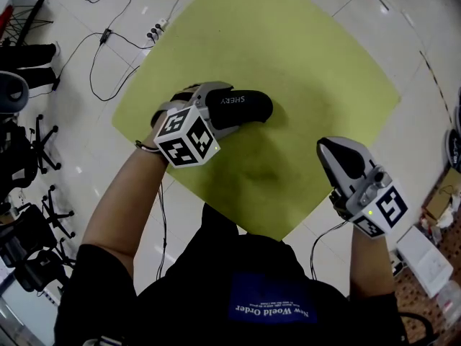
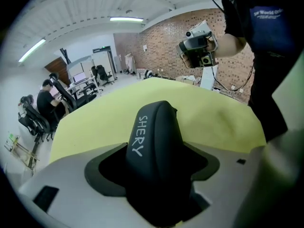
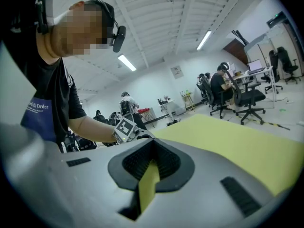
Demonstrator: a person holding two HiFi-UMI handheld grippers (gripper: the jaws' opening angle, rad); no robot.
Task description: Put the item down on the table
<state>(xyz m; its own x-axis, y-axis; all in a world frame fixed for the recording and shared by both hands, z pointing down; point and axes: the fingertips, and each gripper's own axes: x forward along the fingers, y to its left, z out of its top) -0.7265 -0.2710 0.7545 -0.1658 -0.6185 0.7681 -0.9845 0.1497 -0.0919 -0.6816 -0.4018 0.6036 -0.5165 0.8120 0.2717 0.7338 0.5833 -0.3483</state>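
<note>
A black rounded case (image 1: pixel 241 107) printed "SHERY" sticks out of my left gripper (image 1: pixel 229 111), which is shut on it above the left part of the yellow-green table (image 1: pixel 288 56). In the left gripper view the case (image 2: pixel 154 137) fills the space between the grey jaws, with the table (image 2: pixel 95 122) beyond it. Whether the case touches the table I cannot tell. My right gripper (image 1: pixel 337 157) hovers over the table's right front edge, jaws closed to a thin slit with nothing in them; the right gripper view shows only a sliver of table through that gripper (image 3: pixel 148 177).
Cables and a power strip (image 1: pixel 157 29) lie on the tiled floor at the back left. Black office chairs (image 1: pixel 29 157) stand at the left. Boxes (image 1: pixel 432 262) sit on the floor at the right. A seated person (image 3: pixel 223 87) works at a desk far off.
</note>
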